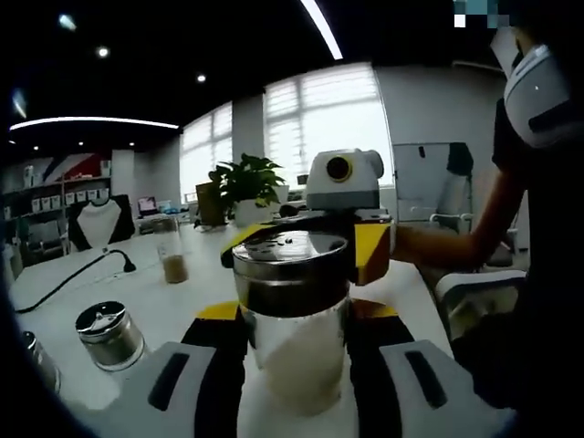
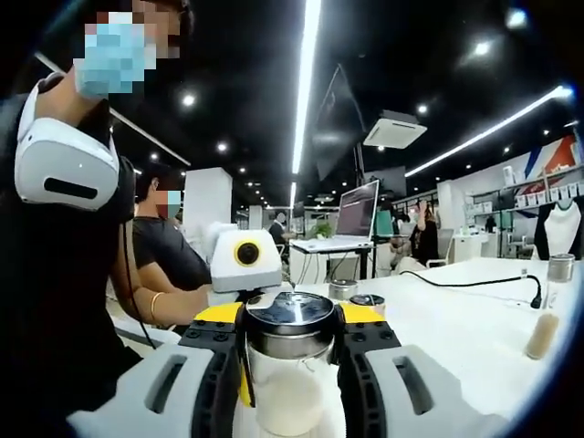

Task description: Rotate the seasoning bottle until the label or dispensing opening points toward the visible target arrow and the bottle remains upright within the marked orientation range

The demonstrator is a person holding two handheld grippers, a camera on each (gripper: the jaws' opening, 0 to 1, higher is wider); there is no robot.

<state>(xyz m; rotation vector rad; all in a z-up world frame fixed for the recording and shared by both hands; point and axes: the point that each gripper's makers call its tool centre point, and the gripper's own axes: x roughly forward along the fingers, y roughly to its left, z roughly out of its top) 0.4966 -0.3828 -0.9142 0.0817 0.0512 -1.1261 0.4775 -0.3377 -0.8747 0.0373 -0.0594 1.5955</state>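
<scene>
The bottle (image 1: 297,319) stands upright on the white table (image 1: 182,301), a glass jar with a shiny metal lid and pale powder low inside it. Both grippers close on it from opposite sides. In the left gripper view the left gripper (image 1: 297,351) has a black jaw pressed on each side of the glass, and the right gripper (image 1: 351,233) comes in from behind the bottle, its yellow-and-black jaws up at the lid. In the right gripper view the right gripper (image 2: 292,351) hugs the bottle (image 2: 290,365) just under the lid, both jaws tight on it. No arrow or marks can be seen near the bottle, so it is hard to tell which way it should face — that could lead to turning it too far or too little. With two grippers squeezing at once, a twist by one while the other holds fast could make the smooth glass slip, or tip the bottle off upright. The lid looks like it might turn by itself, and then powder could spill. A small metal jar (image 1: 109,333) sits left of the bottle, near enough to get bumped by a wide swing. A tall glass (image 1: 171,255) stands farther back, well apart, beside a black cable (image 1: 73,278).
</scene>
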